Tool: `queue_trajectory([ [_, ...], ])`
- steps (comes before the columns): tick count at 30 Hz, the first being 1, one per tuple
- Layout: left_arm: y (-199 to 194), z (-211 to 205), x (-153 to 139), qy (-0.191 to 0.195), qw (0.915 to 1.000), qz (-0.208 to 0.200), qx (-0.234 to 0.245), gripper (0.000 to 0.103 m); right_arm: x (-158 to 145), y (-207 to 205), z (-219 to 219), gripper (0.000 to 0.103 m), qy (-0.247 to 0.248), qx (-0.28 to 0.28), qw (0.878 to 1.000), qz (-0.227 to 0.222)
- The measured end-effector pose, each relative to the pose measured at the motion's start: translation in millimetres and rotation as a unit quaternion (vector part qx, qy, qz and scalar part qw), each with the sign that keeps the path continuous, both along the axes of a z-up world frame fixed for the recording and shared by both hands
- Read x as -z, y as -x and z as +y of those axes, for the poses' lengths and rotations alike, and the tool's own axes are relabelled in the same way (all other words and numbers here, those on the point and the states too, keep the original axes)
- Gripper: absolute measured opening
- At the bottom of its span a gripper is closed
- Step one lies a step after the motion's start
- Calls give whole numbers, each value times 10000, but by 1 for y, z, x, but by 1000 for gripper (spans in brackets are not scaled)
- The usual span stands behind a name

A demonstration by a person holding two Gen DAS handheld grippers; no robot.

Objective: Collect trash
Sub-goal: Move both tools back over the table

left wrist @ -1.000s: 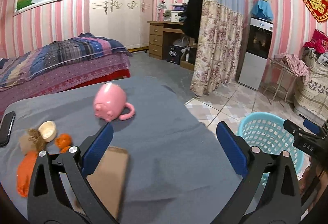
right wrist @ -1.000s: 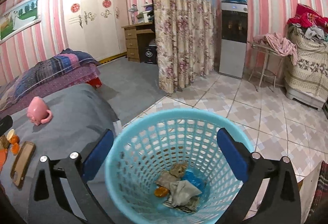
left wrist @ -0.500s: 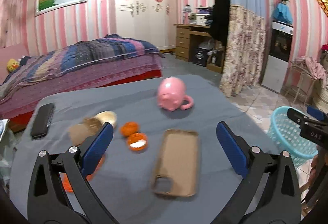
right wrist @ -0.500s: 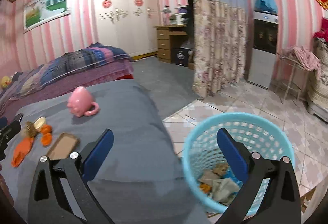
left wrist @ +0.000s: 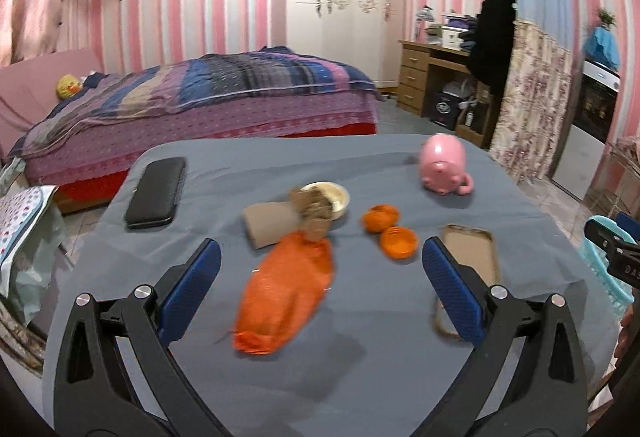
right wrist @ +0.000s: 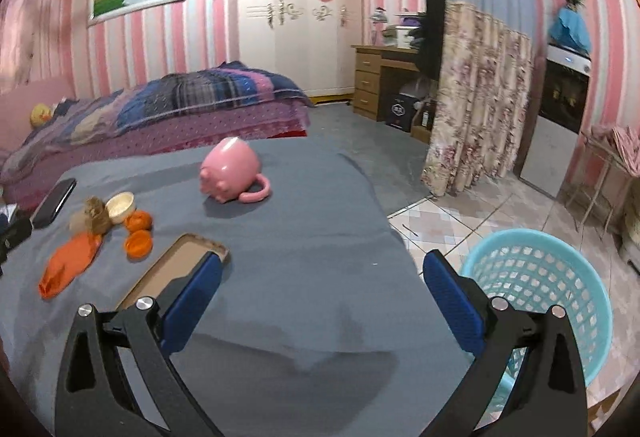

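On the grey table (left wrist: 360,357) lie an orange bag (left wrist: 286,295), crumpled brown paper (left wrist: 288,219), two pieces of orange peel (left wrist: 390,231) and a small cream bowl (left wrist: 334,195). My left gripper (left wrist: 320,293) is open and empty, hovering just in front of the orange bag. My right gripper (right wrist: 320,295) is open and empty over the table's right part (right wrist: 304,269). The blue basket (right wrist: 540,293) stands on the floor to its right. The orange bag (right wrist: 70,263) and peel (right wrist: 138,233) lie far left in the right wrist view.
A pink pig mug (left wrist: 444,165) lies at the back right of the table. A tan phone case (left wrist: 472,257) lies right of the peel. A black phone (left wrist: 156,193) lies at the back left. A bed (left wrist: 200,105) stands behind the table.
Both grippers have swung left, away from the basket and toward the table. The left gripper now faces the orange bag and paper. Both stayed open.
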State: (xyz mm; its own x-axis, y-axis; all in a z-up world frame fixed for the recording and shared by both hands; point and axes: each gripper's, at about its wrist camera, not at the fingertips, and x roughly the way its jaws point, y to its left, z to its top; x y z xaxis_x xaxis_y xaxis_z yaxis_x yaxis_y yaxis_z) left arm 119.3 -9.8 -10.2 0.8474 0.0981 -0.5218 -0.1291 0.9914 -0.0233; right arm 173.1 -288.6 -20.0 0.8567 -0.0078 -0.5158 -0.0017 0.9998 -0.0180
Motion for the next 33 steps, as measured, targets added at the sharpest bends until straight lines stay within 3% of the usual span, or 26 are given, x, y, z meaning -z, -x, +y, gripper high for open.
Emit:
queue_trajectory([
  [6,0,34,14,209,9993,124,-294,97,4,-3,22,99,58,-261,9996,34],
  [21,4,77,50,274,9959,625,-599,97,26,-15,52,99,60,-536,9976,444],
  [26,8,80,65,261,9950,804,-536,97,30,-21,53,99,-43,-443,9978,498],
  [33,-8,73,69,598,9938,937,-52,97,37,-27,57,99,-86,-300,9980,552],
])
